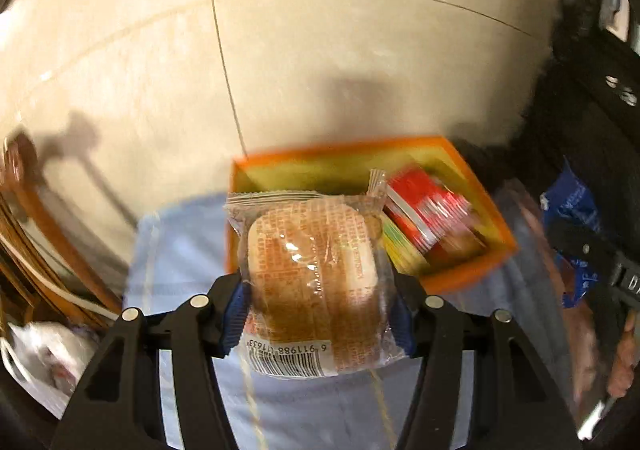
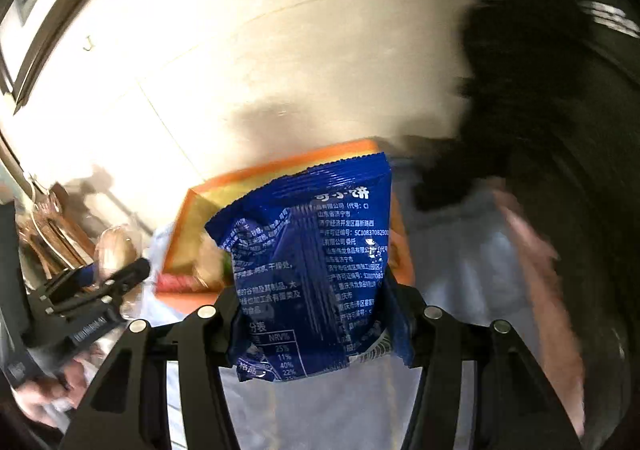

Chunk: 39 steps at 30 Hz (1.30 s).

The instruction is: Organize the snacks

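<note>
While both packets are already clamped and lifted, what matters is where the orange bin (image 1: 472, 274) lies from each. The left tongs (image 1: 318, 310) are closed on a clear-wrapped bun (image 1: 312, 270), pinched across its width by the blue pads, its long axis running straight ahead along the fingers, barcode end nearest the camera. From these tongs the bin lies ahead and to the right, its near left corner hidden behind the bun; a red packet (image 1: 424, 209) and a yellow-green one (image 1: 400, 254) fill its right part, while the left part looks free, though blur makes that unsure. The right tongs (image 2: 316, 314) are closed on a blue packet (image 2: 312, 262), held by its lower half, long axis pointing ahead and tilted a little right, crimped top edge farthest away. From these tongs the bin lies ahead and to the left, mostly hidden behind the packet, only its orange rim (image 2: 280, 165) and left wall showing. So the bin sits between the two hands, on the pale blue cloth of the surface (image 1: 192, 250). Judging from how much of the bin each camera sees, the left hand seems nearer and squarer to the free part, so the bun probably wants a short move forward and rightward before release; the blue packet would need to swing left over the rim. In the right view the left tool (image 2: 100, 290) shows low on the left, well apart from the blue packet.
</note>
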Tool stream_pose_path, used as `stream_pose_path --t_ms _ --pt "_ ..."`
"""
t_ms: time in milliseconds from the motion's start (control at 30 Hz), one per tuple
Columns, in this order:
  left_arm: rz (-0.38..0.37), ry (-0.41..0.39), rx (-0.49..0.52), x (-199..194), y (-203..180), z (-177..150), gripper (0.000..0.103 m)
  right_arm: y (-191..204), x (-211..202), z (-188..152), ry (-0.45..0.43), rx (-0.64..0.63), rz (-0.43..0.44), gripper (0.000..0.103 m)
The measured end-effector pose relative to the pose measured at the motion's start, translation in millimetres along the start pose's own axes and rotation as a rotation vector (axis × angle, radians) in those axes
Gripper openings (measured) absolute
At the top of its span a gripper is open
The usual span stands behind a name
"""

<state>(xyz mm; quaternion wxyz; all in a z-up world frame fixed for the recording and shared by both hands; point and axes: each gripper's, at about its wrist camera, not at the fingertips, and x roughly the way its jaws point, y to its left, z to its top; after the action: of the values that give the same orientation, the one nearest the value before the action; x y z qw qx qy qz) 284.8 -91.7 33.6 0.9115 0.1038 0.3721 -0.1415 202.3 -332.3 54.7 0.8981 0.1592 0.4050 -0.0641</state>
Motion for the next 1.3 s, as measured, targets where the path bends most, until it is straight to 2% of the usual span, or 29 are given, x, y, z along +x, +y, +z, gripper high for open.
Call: stream_pose_path --t_ms 67,133,200,267,333,467,500,533,567,633,733,867,1033,1167,1300 --pt "0.085 0.023 0.018 23 3 21 0.056 13 36 29 0.072 -0.035 -0.022 0.055" --pt "0.056 0.069 -0.043 38 16 32 0.055 22 64 47 0.135 -0.035 -0.024 0.055" --pt "0.028 0.077 -0.102 41 24 39 0.055 28 72 56 0.137 -0.037 -0.008 0.055" --pt "0.072 0.067 -0.064 40 20 42 0.055 30 78 64 0.140 -0.034 -0.018 0.055" --pt "0.066 0.086 -0.055 41 17 42 0.055 27 84 66 0.164 -0.008 -0.008 0.055" --pt "0.102 0.086 -0.044 38 16 44 0.055 31 96 64 0.169 -0.043 -0.073 0.058" --pt "0.131 0.083 -0.040 38 16 45 0.058 30 96 65 0.164 -0.036 -0.091 0.077" --pt "0.148 0.087 -0.055 43 12 45 0.081 28 95 65 0.137 -0.029 -0.119 0.100" --pt "0.171 0.088 -0.077 41 13 47 0.098 27 92 67 0.113 -0.023 -0.127 0.099" --pt "0.197 0.052 -0.105 34 17 49 0.099 26 87 68 0.102 -0.029 -0.118 0.099" --pt "0.171 0.071 -0.101 32 18 52 0.099 28 79 70 0.085 -0.049 -0.128 0.099" --pt "0.183 0.048 -0.092 28 14 51 0.099 26 71 73 0.082 -0.033 -0.116 0.099" --pt "0.155 0.026 -0.111 21 18 43 0.099 37 51 68 0.039 -0.100 -0.167 0.099" --pt "0.131 -0.005 -0.129 -26 19 10 0.099 46 1 40 -0.029 -0.108 -0.171 0.099" --pt "0.078 -0.063 -0.153 -95 10 -41 0.099 67 -62 -11 -0.082 -0.164 -0.195 0.099"
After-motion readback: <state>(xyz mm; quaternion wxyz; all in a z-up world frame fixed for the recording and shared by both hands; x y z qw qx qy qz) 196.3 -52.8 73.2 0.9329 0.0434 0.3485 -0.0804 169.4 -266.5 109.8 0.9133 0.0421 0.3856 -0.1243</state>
